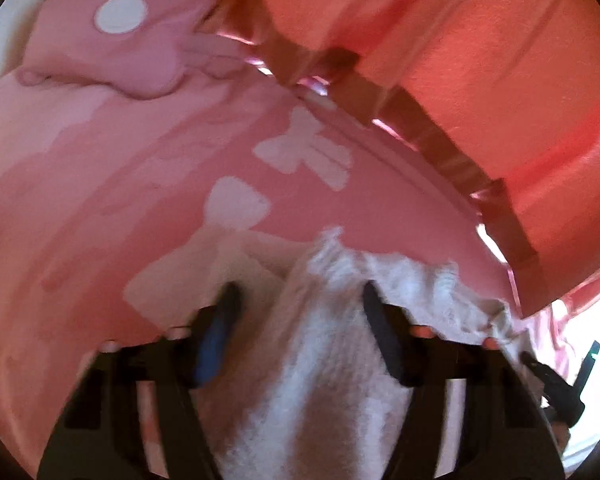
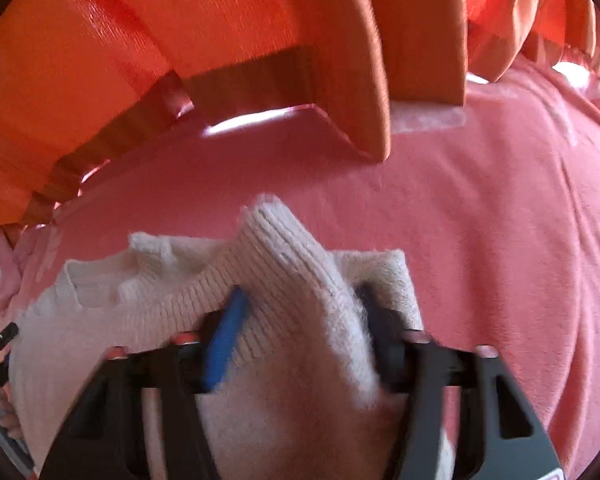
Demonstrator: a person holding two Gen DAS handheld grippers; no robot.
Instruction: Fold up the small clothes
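In the left wrist view, the left gripper (image 1: 300, 312) stands part-way apart over a small cream knitted sweater (image 1: 312, 360), fuzzy fabric bunched between its fingers; blur hides whether the pads press it. The sweater lies on a pink fleece blanket with pale bow prints (image 1: 140, 184), beneath an orange slatted wooden headboard (image 1: 480, 80). In the right wrist view, the right gripper (image 2: 300, 316) pinches a raised ribbed fold of the sweater (image 2: 284, 264), the rest lying flat on the blanket (image 2: 500, 220).
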